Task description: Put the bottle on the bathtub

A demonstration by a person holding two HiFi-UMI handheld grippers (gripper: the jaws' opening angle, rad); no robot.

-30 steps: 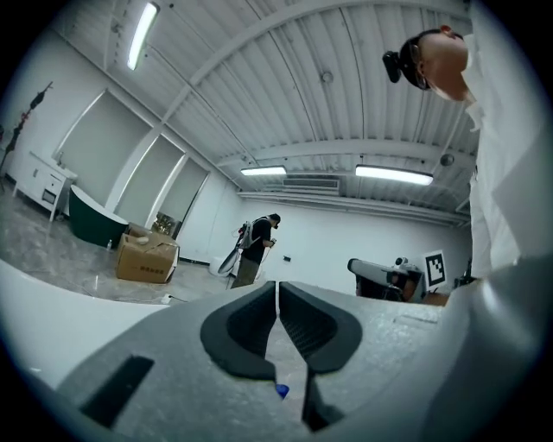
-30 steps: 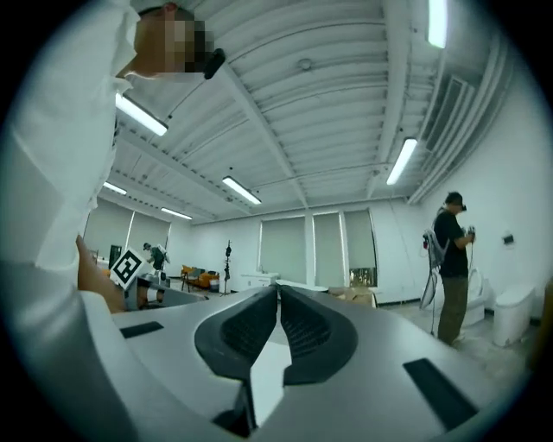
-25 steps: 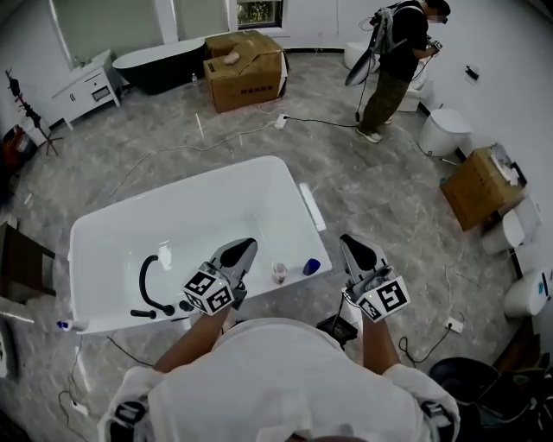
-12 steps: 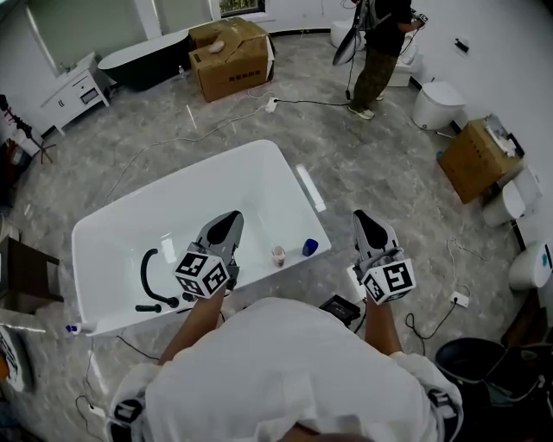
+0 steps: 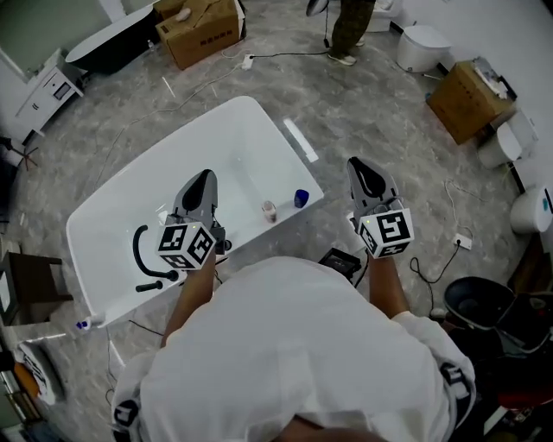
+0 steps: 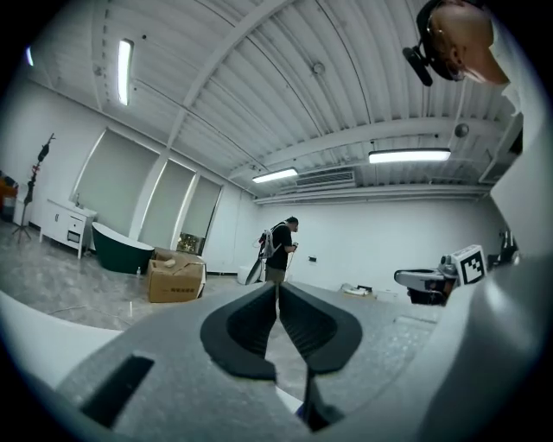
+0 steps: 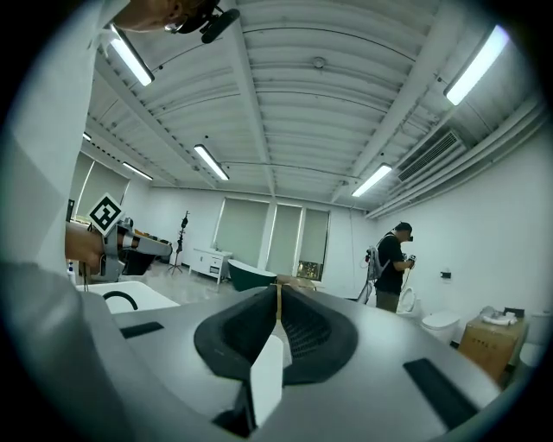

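Note:
A small pale bottle [image 5: 269,210] stands upright on the near rim of the white bathtub [image 5: 251,104], with a blue cup-like thing [image 5: 300,198] beside it on the same rim. My left gripper [image 5: 205,176] hangs over the tub's inside, left of the bottle and apart from it. Its jaws meet with nothing between them [image 6: 277,289]. My right gripper [image 5: 356,164] is over the floor to the right of the tub, also shut and empty [image 7: 277,289]. Neither gripper touches the bottle.
A black hose [image 5: 138,251] lies in the tub. A white bar [image 5: 301,141] and a black device [image 5: 341,262] lie on the floor beside it. Cardboard boxes [image 5: 200,26] [image 5: 464,99], toilets [image 5: 419,43], a black bin [image 5: 471,302] and a standing person [image 5: 350,26] surround it.
Both grippers have shifted upward in the head view, the left one further over the tub. The view itself has swung, with the tub now more to the left. The bottle has stayed on the rim.

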